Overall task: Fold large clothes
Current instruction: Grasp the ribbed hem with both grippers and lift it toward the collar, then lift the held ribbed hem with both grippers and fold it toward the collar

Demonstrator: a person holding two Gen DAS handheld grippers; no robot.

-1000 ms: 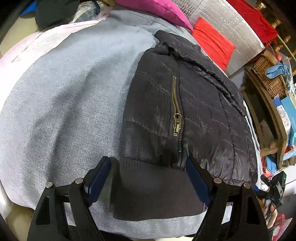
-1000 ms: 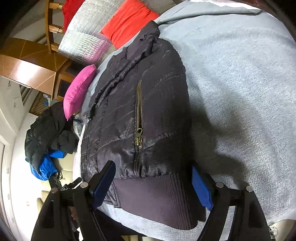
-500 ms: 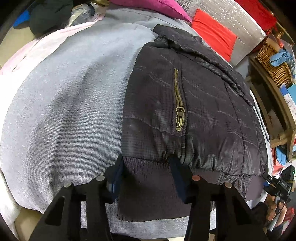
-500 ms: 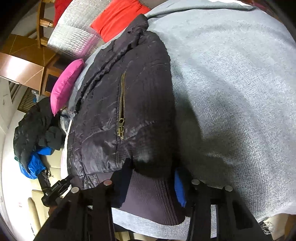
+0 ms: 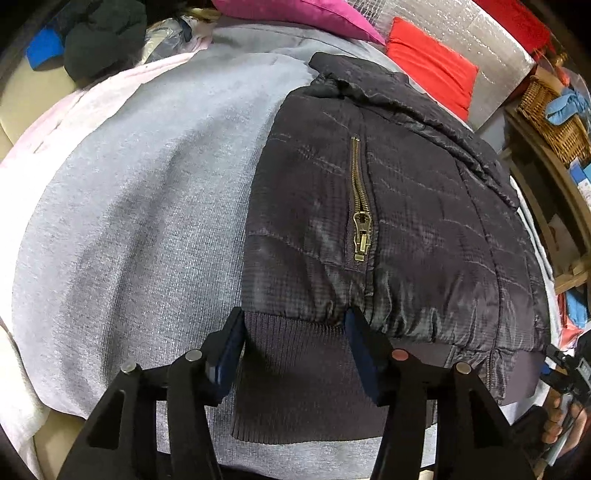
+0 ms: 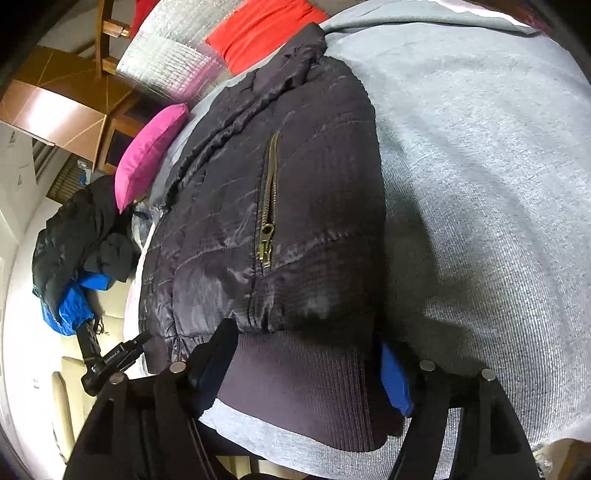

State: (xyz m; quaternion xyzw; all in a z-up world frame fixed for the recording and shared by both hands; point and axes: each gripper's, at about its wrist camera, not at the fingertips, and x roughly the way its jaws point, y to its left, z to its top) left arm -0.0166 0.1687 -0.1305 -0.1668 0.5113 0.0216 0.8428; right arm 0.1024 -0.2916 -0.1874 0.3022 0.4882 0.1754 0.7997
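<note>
A black quilted jacket with a brass pocket zipper lies folded on a grey knit cover. Its ribbed hem faces me. My left gripper straddles the hem's left end. Its pads press into the gathered fabric while the jaws ease open slightly. In the right wrist view the same jacket lies on the cover. My right gripper stands over the hem. Its jaws are opening, with the hem loose between the blue pads.
A pink cushion, a red cushion and silver padding lie beyond the jacket. A wicker basket sits on wooden shelves at the right. A heap of dark and blue clothes lies left of the cover, near wooden furniture.
Both grippers came in from wide open and closed on the ribbed hem. The right gripper's jaws have since spread apart again; the left one has stayed narrowed on the hem.
</note>
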